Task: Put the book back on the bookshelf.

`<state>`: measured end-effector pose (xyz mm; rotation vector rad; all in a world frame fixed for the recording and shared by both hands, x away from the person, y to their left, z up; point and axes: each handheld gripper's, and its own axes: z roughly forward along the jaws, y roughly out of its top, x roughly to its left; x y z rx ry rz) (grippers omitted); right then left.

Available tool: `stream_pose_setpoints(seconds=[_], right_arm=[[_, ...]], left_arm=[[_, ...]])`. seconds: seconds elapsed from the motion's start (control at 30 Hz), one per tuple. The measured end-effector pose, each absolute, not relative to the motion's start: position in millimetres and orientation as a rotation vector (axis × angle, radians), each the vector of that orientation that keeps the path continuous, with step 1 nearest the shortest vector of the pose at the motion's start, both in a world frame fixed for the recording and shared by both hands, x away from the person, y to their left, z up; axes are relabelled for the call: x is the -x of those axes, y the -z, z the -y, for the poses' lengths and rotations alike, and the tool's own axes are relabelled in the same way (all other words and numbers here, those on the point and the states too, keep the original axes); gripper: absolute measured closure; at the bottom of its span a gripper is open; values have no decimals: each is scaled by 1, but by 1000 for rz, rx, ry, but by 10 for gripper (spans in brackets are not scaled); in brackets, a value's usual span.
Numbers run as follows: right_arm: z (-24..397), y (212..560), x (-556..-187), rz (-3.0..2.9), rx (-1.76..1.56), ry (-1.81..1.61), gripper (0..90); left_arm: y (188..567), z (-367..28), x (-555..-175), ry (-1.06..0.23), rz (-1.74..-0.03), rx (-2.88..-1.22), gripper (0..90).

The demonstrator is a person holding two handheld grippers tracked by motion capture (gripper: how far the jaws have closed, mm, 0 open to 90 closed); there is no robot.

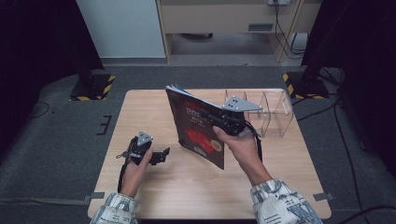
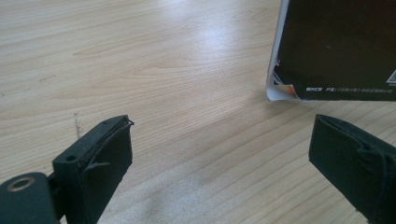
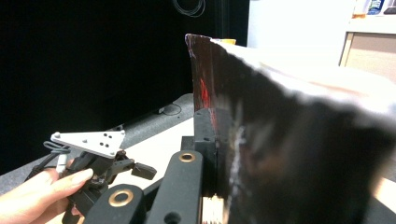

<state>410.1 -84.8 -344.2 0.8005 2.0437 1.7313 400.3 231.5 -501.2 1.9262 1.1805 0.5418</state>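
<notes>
A thin dark book (image 1: 196, 126) with red print on its cover stands upright above the middle of the table, its lower corner close to the wood. My right gripper (image 1: 219, 119) is shut on its right edge; in the right gripper view the book (image 3: 280, 130) is pinched between the jaws of the right gripper (image 3: 210, 116). My left gripper (image 1: 162, 156) rests low at the table's left, open and holding nothing, pointing at the book. In the left gripper view the left gripper (image 2: 224, 126) stands wide apart over bare wood, with the book's worn corner (image 2: 336, 46) just beyond.
A clear plastic organiser (image 1: 271, 112) with dividers sits at the back right of the wooden table (image 1: 154, 107), right behind the right gripper. Dark stands with striped bases flank the table on the grey floor.
</notes>
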Motion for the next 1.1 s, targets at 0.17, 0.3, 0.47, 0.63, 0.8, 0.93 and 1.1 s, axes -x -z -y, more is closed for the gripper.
stream_pose_setpoints(seconds=[0.17,0.3,0.47,0.63,0.8,0.93,1.1], right_arm=[[89,341,-406,-2035,-796,-1737,869],[95,340,-404,-2025,-798,-1738,868],[104,340,-399,-2021,-810,-1735,868],[112,341,-394,-2020,-817,-1736,868],[120,344,-388,-2014,-830,-1741,869],[125,346,-385,-2008,-842,-1743,868],[132,346,-380,-1996,-859,-1750,869]], left_arm=[[503,-232,-401,-542,-1204,-1945,59],[504,-233,-402,-540,-1223,-1954,61],[506,-234,-402,-538,-1234,-1964,61],[507,-234,-403,-539,-1238,-1965,62],[508,-234,-403,-538,-1244,-1972,64],[508,-234,-403,-540,-1243,-1976,64],[508,-235,-403,-538,-1244,-1975,64]])
